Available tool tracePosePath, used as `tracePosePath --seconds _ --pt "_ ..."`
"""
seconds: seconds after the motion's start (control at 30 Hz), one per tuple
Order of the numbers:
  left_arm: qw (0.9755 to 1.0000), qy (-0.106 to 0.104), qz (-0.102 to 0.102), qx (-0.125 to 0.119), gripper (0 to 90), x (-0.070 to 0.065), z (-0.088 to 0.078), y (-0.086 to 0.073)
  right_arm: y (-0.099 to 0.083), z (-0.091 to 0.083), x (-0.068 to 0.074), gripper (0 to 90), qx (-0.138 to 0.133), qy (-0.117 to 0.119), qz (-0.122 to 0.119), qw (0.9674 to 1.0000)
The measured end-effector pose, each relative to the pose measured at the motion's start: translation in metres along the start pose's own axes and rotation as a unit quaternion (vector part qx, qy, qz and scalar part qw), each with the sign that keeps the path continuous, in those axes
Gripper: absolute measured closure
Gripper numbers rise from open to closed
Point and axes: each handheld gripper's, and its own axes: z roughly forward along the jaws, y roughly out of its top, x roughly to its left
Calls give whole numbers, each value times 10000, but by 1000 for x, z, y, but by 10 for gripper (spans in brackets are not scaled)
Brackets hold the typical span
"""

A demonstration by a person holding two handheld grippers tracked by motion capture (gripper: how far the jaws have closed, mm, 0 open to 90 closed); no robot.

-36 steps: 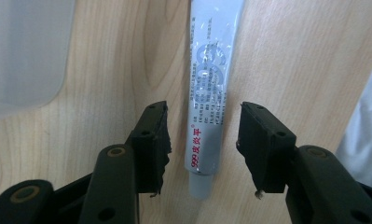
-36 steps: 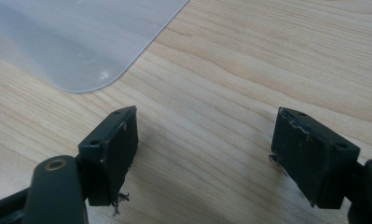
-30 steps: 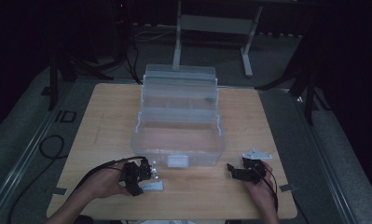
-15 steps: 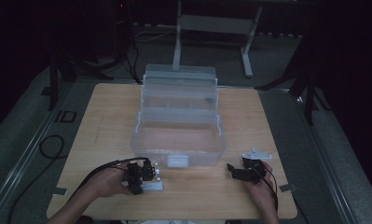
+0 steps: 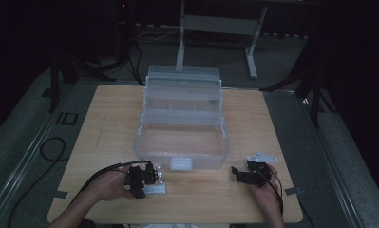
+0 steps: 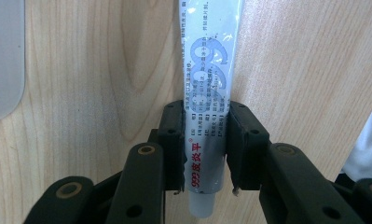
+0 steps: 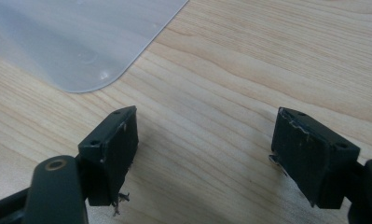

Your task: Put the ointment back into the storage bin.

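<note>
Dim room; grey floor [image 5: 30, 142]; metal stand [image 5: 215, 28] behind wooden table [image 5: 111, 114].

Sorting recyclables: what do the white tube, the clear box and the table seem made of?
White printed ointment tube: likely soft glossy plastic or laminate, its skin wrinkled. Clear tiered storage box: translucent plastic, see-through walls. Table: light wood or wood-look laminate, grain lines visible.

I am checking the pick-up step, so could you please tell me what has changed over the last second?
The left gripper has just been closing its jaws onto the white tube on the table. The right gripper stayed open, and the clear box has not moved.
</note>
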Motion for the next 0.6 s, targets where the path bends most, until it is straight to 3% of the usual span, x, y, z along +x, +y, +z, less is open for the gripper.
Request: tracePosePath --seconds 0.27,0.6 --pt "10000 83 25 -20 705 -1 -5 -3 0 0 0 224 1 1 0 10000" --pt "9995 225 -65 -227 706 2 -29 -16 0 0 0 224 -1 1 0 10000"
